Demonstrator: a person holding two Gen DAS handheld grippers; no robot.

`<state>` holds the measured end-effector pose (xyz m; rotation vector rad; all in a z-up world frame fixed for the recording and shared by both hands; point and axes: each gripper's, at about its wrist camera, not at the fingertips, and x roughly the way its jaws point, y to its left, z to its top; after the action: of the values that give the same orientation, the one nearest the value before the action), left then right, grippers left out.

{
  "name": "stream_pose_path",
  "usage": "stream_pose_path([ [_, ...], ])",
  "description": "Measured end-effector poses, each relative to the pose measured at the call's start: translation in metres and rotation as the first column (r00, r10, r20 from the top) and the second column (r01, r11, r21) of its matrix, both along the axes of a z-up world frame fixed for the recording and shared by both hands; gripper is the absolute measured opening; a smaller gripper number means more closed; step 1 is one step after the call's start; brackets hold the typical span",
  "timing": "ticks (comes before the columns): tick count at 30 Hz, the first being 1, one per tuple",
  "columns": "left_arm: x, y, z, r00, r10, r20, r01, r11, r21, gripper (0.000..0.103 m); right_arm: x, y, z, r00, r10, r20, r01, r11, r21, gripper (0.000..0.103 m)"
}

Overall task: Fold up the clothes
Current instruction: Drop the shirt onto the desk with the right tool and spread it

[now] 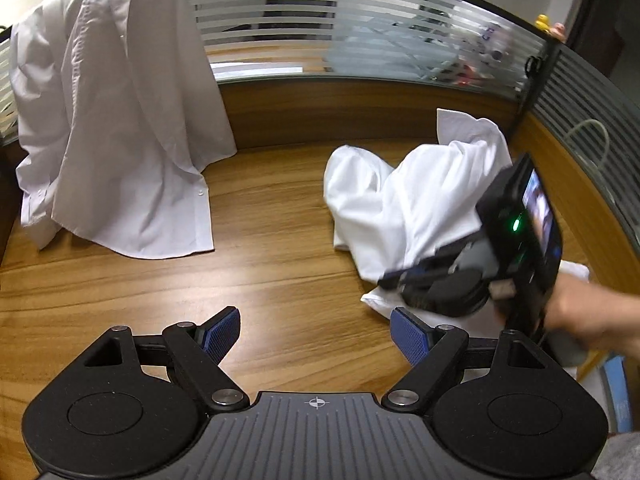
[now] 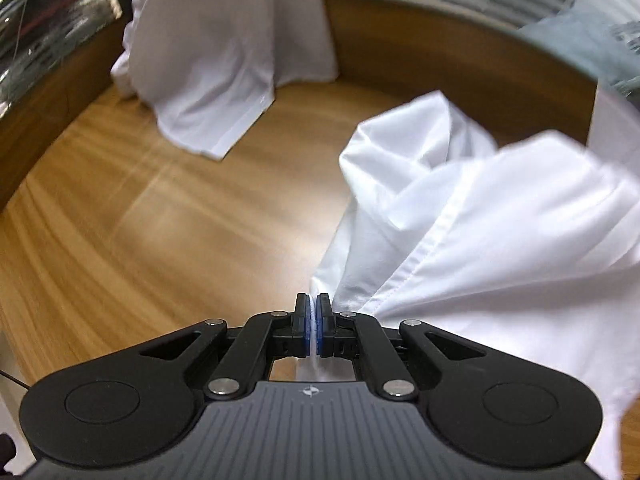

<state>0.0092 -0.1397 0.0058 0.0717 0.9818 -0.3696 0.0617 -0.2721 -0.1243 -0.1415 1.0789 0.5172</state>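
Black tongs, blue ribbed pads, silver rivets.

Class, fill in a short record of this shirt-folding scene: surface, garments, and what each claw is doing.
surface: wooden desk with a glass partition behind it
garment 1: white shirt draped over the partition, its hem lying on the desk
garment 2: crumpled white shirt heaped on the desk
left claw: open, nothing between its blue pads, above bare desk
right claw: shut on an edge of the crumpled white shirt
person: a hand holds the right claw
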Motion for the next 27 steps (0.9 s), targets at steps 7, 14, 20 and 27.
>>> stream_pose_path([
  [7,0.014,-0.022,0.003,1.0,0.017,0.006,-0.017,1.0,-0.017,0.084,-0.022,-0.019,0.008,0.999,0.041,-0.016,-0.039,0.993,0.113,0.038],
  [14,0.032,-0.066,-0.001,1.0,-0.011,0.006,0.011,0.998,-0.058,0.084,-0.06,-0.085,0.065,0.996,-0.02,0.083,0.006,0.987,0.164,0.063],
  [20,0.046,-0.11,-0.015,0.999,-0.042,-0.022,0.04,0.996,-0.08,0.085,-0.085,-0.162,0.083,0.981,-0.167,0.096,0.151,0.976,0.157,0.073],
  [27,0.056,-0.155,-0.027,0.996,-0.062,-0.059,0.055,0.992,-0.111,0.092,-0.082,-0.237,0.052,0.928,-0.365,0.074,0.358,0.929,0.098,0.088],
])
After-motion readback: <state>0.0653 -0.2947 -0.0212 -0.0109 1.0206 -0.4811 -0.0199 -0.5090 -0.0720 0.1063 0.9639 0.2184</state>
